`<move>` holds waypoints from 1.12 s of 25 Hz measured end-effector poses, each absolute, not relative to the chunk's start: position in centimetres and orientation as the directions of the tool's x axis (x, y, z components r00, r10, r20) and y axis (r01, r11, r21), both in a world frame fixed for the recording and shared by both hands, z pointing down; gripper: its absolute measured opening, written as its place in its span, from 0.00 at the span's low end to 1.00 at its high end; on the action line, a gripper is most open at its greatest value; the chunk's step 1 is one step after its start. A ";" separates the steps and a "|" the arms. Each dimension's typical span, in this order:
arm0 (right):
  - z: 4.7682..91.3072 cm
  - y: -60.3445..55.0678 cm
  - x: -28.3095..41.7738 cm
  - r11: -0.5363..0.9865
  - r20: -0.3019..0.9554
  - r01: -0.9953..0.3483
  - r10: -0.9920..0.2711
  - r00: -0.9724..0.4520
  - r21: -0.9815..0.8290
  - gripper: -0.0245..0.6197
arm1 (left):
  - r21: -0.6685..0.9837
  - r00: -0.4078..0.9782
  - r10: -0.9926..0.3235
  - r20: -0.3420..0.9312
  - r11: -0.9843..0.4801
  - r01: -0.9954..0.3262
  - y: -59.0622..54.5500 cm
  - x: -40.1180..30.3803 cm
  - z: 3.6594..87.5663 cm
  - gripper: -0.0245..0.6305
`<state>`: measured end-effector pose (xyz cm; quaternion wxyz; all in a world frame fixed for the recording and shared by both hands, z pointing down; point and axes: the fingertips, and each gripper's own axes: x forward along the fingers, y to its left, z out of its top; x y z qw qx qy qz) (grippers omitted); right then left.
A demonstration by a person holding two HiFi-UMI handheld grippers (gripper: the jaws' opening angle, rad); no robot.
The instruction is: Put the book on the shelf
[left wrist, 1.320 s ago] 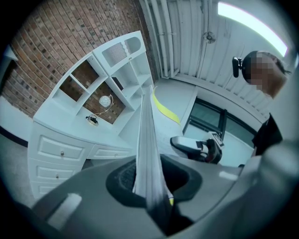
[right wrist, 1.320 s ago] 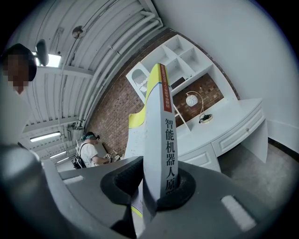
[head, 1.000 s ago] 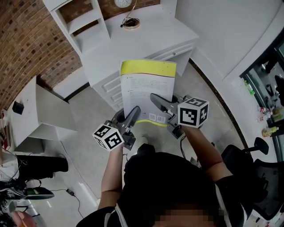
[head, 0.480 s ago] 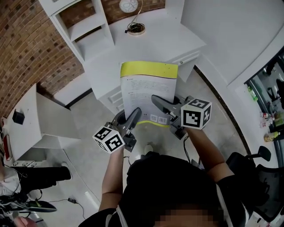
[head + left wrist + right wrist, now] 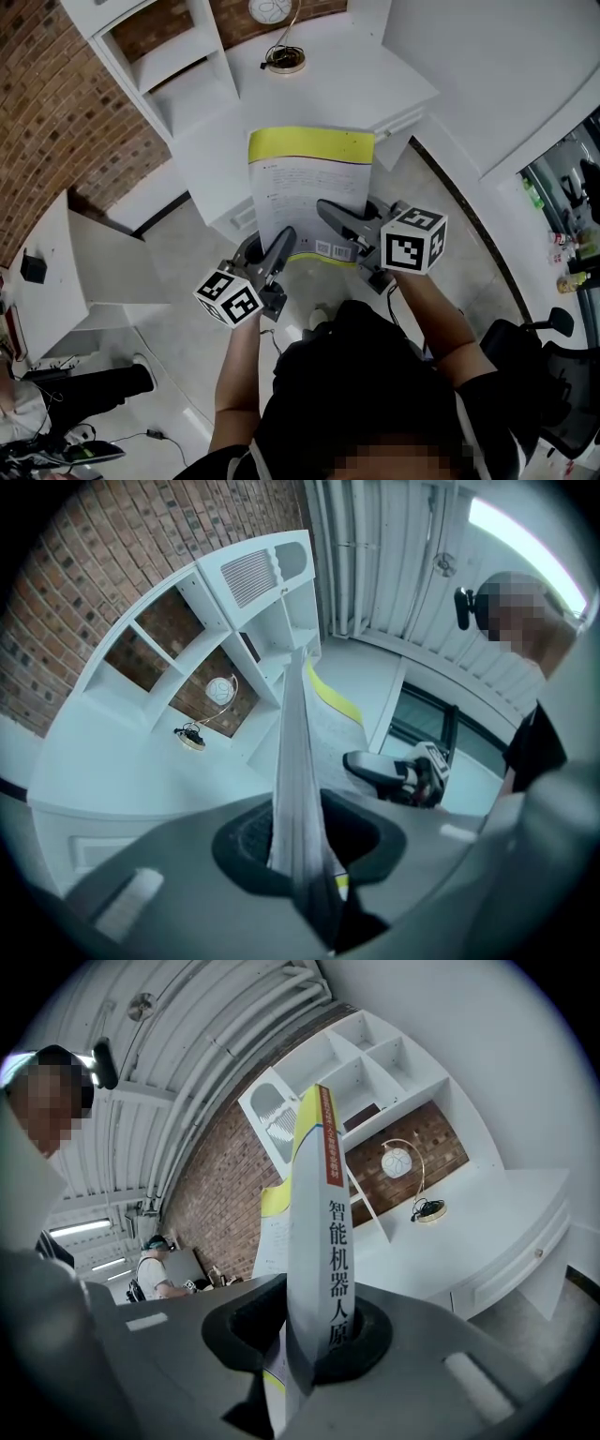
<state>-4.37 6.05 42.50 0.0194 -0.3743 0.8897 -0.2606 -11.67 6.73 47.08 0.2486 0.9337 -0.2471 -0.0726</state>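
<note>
1. The book [image 5: 309,192] is held flat in the air in front of the person. Its white cover faces up, with a yellow band along the far edge.
2. The left gripper [image 5: 284,236] pinches the book's near-left corner, its jaws pressed onto the open page edge.
3. The right gripper [image 5: 328,211] pinches the near-right corner, its jaws closed over the spine, which carries printed Chinese characters.
4. From the head view, the book's far edge overlaps the near front of the white desk [image 5: 337,89]. I cannot tell whether it is over the desktop or short of it.
5. The shelf unit [image 5: 164,61] stands at the desk's far left against the brick wall [image 5: 52,112], well apart from the book. Its open compartments face the person.
6. A lamp [image 5: 284,58] with a coiled cable at its base sits at the desk's far side, right of the shelf unit.
7. Bare desktop lies between the book's far edge and the shelf unit.
8. Open floor [image 5: 187,244] runs left of the person, between the desk and a low white cabinet [image 5: 89,272].
9. An office chair [image 5: 553,366] stands near right, behind the right arm.
</note>
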 end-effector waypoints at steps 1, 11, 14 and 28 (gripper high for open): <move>42.6 5.9 -4.4 0.591 0.157 -0.650 -0.671 -0.725 -0.477 0.15 | 0.500 0.869 -0.494 -0.012 -0.756 -0.423 6.5 -11.7 47.2 0.17; 41.2 0.6 -4.0 0.665 0.115 -0.622 -0.640 -0.760 -0.413 0.15 | 0.427 0.847 -0.531 -0.039 -0.775 -0.466 1.3 -11.3 45.7 0.16; 40.5 -1.5 -3.4 0.684 0.111 -0.619 -0.631 -0.767 -0.386 0.15 | 0.422 0.838 -0.543 -0.047 -0.771 -0.476 -0.8 -10.6 45.3 0.16; 38.8 -10.8 1.1 0.717 0.134 -0.603 -0.599 -0.789 -0.350 0.14 | 0.429 0.802 -0.597 -0.028 -0.731 -0.530 -10.3 -5.8 43.8 0.18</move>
